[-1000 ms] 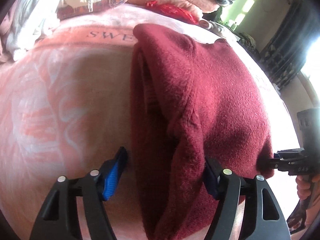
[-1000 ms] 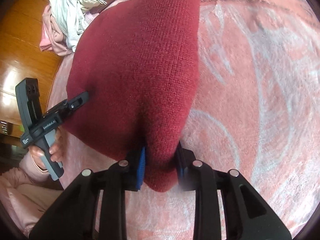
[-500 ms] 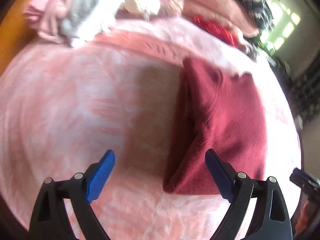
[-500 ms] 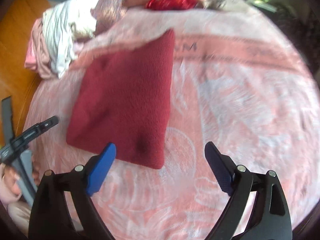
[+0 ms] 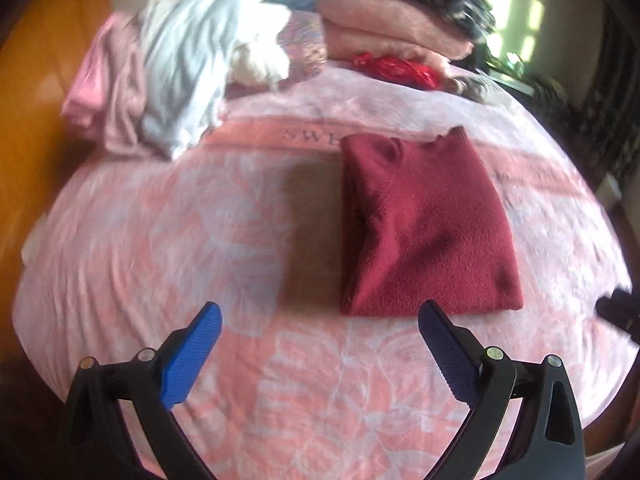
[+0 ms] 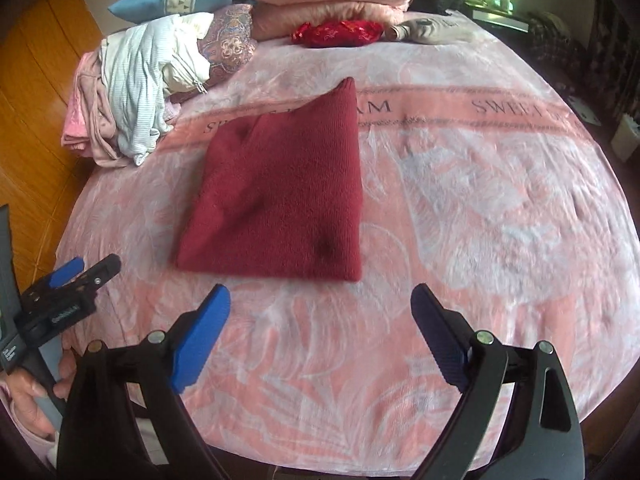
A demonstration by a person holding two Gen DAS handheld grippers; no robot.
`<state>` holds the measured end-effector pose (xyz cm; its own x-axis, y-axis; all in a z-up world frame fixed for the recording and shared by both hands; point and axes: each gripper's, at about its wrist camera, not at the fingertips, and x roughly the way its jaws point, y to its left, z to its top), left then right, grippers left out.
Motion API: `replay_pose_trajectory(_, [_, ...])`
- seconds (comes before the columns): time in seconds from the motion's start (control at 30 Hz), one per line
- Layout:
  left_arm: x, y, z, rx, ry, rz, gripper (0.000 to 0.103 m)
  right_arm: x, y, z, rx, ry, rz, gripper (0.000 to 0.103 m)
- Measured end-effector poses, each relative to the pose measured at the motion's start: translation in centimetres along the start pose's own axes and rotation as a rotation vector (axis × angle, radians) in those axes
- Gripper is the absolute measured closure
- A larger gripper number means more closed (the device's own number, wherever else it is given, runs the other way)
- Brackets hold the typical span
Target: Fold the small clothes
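Wooden floor (image 6: 36, 92) lies far left. A clothes pile (image 6: 136, 92) sits ahead-left on the pink blanket (image 6: 480, 208). The folded sweater (image 6: 280, 204) lies just ahead of both grippers: left gripper (image 5: 316, 354) and right gripper (image 6: 320, 336) wide open, holding nothing.

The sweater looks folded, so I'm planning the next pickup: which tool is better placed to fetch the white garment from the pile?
Left, probably. The white garment lies at the blanket's far left, on the left tool's side. The right tool would have to cross the sweater. Both are open and empty.
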<state>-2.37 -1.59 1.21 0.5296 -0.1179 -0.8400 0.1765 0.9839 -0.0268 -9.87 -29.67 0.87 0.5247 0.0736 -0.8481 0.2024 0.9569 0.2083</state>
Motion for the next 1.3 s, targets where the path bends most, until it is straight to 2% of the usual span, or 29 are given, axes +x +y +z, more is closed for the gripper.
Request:
replay_pose_trajectory(0.07, [-0.4, 0.6, -0.5, -0.041, 0.004, -0.024, 0.004, -0.3, 0.1, -0.6, 0.021, -0.008, 0.012, 0.012])
replay_pose_trajectory(0.3, [-1.7, 1.0, -1.4, -0.026, -0.033, -0.044, 0.004, -1.2, 1.3, -1.7, -0.038, -0.034, 0.016, 0.012])
replay_pose_trajectory(0.57, [-1.7, 1.3, -1.4, -0.011, -0.034, -0.044, 0.004, 0.3, 0.6, -2.0, 0.001, 0.012, 0.017, 0.012])
replay_pose_trajectory(0.87, [-1.3, 0.6, -1.7, 0.03, -0.019, -0.045, 0.004, 1.4, 1.8, -2.5, -0.037, 0.06, 0.033, 0.012])
replay_pose_trajectory(1.3, [-0.3, -0.4, -2.1, 0.07, 0.01, -0.031, 0.004, 1.7, 2.0, -2.8, -0.043, 0.078, 0.042, 0.012])
